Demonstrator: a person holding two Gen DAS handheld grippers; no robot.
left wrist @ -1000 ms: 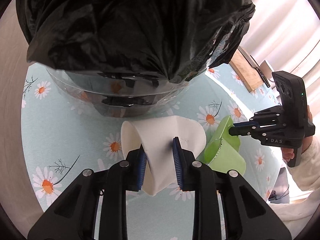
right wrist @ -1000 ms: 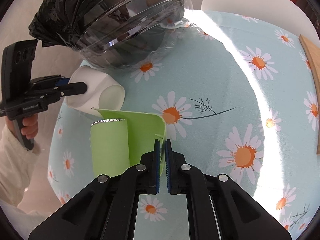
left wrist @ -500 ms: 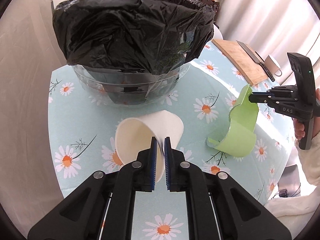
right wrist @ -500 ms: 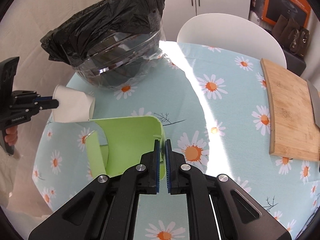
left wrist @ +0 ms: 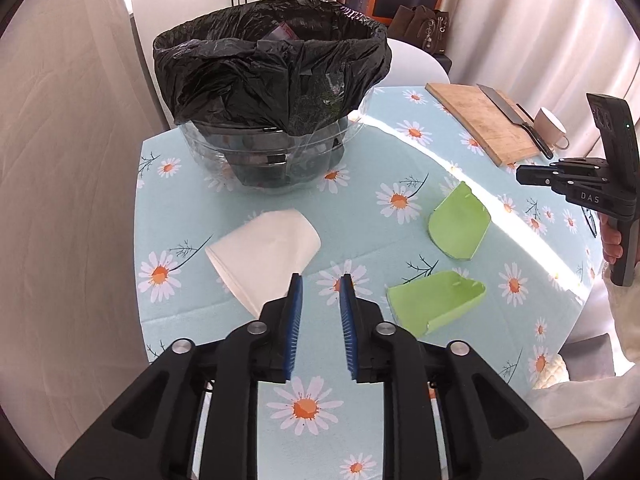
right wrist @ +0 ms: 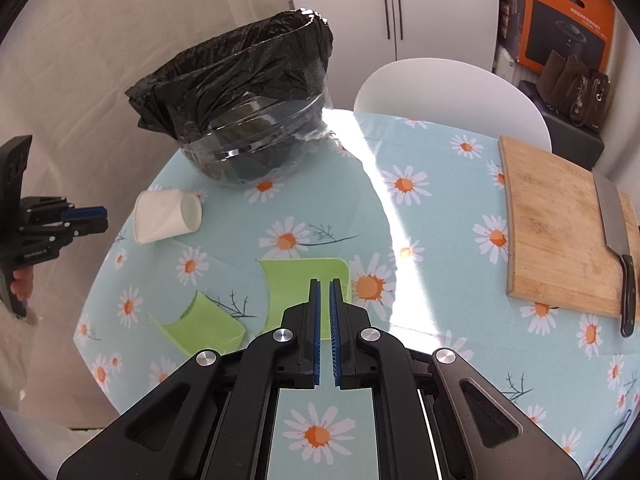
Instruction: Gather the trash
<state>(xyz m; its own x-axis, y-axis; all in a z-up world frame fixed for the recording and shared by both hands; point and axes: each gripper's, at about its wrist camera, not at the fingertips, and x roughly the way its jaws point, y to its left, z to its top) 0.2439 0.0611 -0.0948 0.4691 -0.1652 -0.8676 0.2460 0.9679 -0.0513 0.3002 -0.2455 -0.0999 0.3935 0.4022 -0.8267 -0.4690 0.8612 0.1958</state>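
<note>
My left gripper (left wrist: 320,280) is opening, empty, over the soft white paper cup (left wrist: 264,252) (lying sideways). My right gripper (right wrist: 324,284) sits shut, holding nothing, above curved green scraps (right wrist: 304,280).

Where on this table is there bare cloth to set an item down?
Free: the sunlit strip between the bin and the cutting board, and the near edge under the right gripper. Crowded: the corner holding the white cup and two green pieces.

White paper cup (left wrist: 264,248) beside bagged bin (left wrist: 272,92)
</note>
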